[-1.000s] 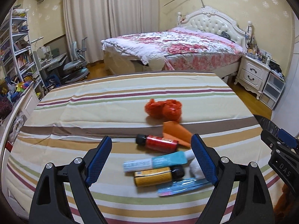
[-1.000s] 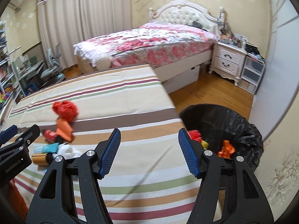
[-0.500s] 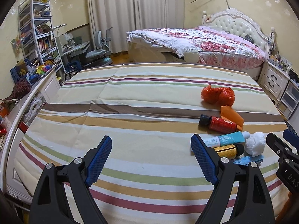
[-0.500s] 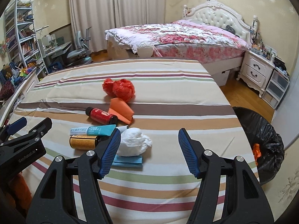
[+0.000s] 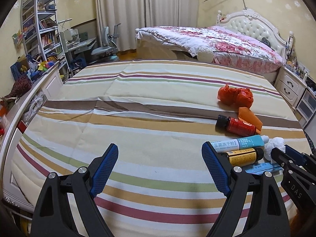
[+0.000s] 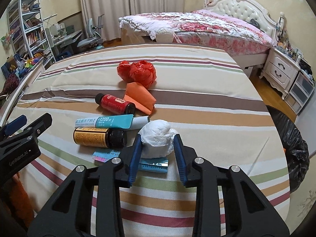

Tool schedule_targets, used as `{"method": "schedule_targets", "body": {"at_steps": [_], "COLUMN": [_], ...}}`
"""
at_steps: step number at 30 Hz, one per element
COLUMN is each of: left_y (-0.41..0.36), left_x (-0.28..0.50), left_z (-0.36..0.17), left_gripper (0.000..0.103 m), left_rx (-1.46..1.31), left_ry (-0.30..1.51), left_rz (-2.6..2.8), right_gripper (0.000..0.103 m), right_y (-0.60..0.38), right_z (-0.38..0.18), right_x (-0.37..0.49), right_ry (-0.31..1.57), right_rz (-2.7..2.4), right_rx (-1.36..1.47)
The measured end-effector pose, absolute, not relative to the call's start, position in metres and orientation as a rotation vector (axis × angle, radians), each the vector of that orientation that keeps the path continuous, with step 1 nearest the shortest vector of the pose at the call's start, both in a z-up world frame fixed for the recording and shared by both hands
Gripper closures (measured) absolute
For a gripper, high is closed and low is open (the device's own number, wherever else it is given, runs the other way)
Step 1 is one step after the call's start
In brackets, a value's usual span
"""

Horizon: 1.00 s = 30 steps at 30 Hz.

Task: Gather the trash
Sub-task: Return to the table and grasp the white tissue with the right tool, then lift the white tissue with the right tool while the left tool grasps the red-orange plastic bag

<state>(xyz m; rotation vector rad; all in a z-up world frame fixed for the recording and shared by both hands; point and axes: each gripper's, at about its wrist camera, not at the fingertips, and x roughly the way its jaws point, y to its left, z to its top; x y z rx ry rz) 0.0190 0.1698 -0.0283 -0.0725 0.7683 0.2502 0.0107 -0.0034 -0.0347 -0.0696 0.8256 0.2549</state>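
Trash lies on the striped bed sheet [image 5: 128, 106]: a white tissue wad [image 6: 156, 132], a yellow bottle [image 6: 92, 137], a blue-and-white tube [image 6: 104, 122], a red bottle [image 6: 114, 103], an orange folded paper [image 6: 141, 97], a crumpled red bag [image 6: 138, 72] and a blue sachet [image 6: 153, 164]. My right gripper [image 6: 158, 139] has its jaws closing on the tissue wad, and both blue pads touch its sides. My left gripper [image 5: 160, 148] hovers open over bare sheet, left of the pile, holding nothing.
A bin lined with a black bag [image 6: 292, 148] stands on the floor beyond the bed's right edge. A second bed [image 6: 197, 25], white nightstands [image 6: 280, 71], a desk with a chair [image 5: 102, 49] and a bookshelf [image 5: 41, 29] surround the area.
My right gripper swung from the bin side to the trash pile, came down over the tissue wad and narrowed its jaws around it. My left gripper shifted left off the pile, still open.
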Motion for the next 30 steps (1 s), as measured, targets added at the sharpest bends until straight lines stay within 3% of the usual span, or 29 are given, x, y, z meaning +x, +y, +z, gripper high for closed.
{"method": "schedule_targets", "body": {"at_steps": [5,30], "left_y": [0.162,0.097], "left_x": [0.021,0.098], "left_z": [-0.027,-0.012], "left_gripper": [0.019,0.019], "left_rx": [-0.067,-0.015], "left_ry": [0.763,0.772], "left_rz": [0.231,0.075], "right_gripper": [0.078,0.078], "right_y": [-0.009,-0.063], "right_z": [-0.03,-0.016], "right_x": [0.011,0.077], "right_ry": [0.807,0.778], "right_rz": [0.235,0.12], "right_rx": [-0.071,-0.02]}}
